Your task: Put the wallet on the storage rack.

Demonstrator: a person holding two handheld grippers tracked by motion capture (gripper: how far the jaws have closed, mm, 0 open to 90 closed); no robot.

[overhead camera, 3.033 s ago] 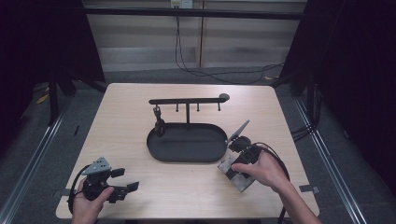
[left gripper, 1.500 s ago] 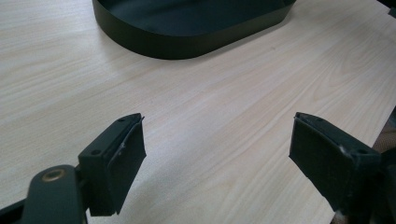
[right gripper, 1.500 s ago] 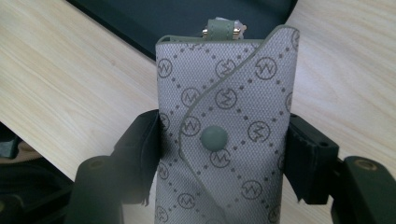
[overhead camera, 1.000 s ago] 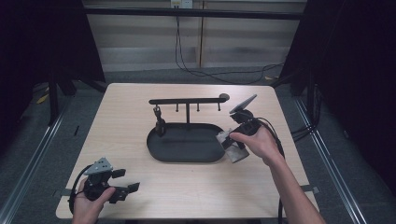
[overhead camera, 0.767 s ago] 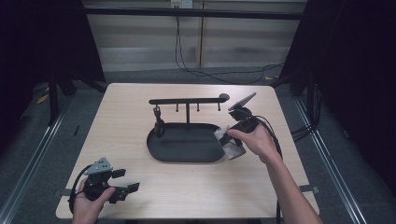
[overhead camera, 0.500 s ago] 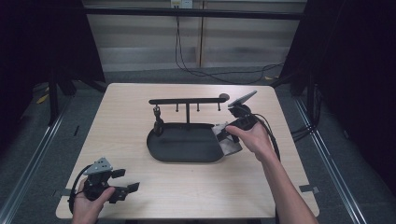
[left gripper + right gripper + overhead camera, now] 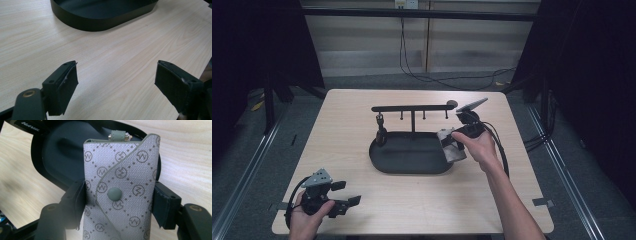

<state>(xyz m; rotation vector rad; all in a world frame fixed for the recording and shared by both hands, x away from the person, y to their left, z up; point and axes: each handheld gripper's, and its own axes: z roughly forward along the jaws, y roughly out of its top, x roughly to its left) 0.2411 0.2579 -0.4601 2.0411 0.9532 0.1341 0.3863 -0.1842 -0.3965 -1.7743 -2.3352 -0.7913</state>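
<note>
Right gripper (image 7: 117,202) pinches a grey key pouch (image 7: 120,195) across its width, one jaw on each long edge, so the snap-buttoned flap stays facing up and untouched. In the high view the pouch (image 7: 451,146) hangs over the right end of the black oval tray (image 7: 412,165), which sits mid-tabletop, toward the far edge. Judged: the pouch is being brought to the tray, or up to the hook rail (image 7: 412,107) standing behind it; held by the sides, the top loop is left free for a hook.

Pouch look: woven grey fabric, repeated circled-letter monogram linked by dotted diagonal lines, a curved flap edged in plain grey, one round grey snap at centre, a small tab with a metal pin at the top end. It looks flat and soft; could sag under a hard squeeze.

Left gripper (image 7: 343,194) rests near the near-left corner of the tabletop, jaws spread wide, nothing between them; parked clear of the work.
</note>
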